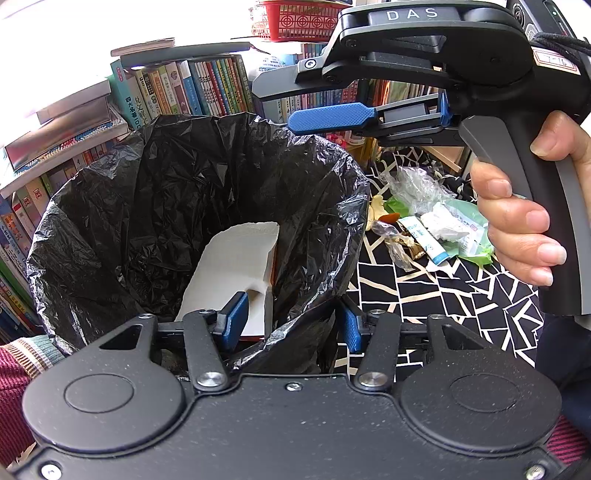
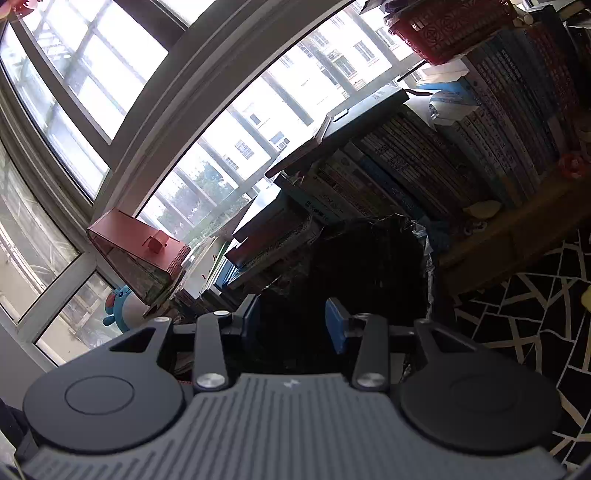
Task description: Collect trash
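A bin lined with a black trash bag [image 1: 155,206] fills the left wrist view, and a white folded paper pad [image 1: 236,269] lies inside it. My left gripper [image 1: 291,326] straddles the bag's near rim, with its blue pads closed on the crumpled plastic. My right gripper [image 1: 275,105] hangs above the bag's far right edge, held by a hand [image 1: 517,221]. It is open with nothing between its fingers. In the right wrist view the right gripper [image 2: 293,326] points at the dark bag [image 2: 369,266]. A pile of trash [image 1: 436,221] lies right of the bin: clear plastic, a white tube and green wrappers.
The trash sits on a black-and-cream patterned cloth [image 1: 461,295]. Rows of books [image 1: 207,88] stand close behind the bin, with a red basket [image 1: 295,18] on top. A large window [image 2: 147,110], a pinkish box [image 2: 136,251] and a blue plush toy [image 2: 123,306] are to the left.
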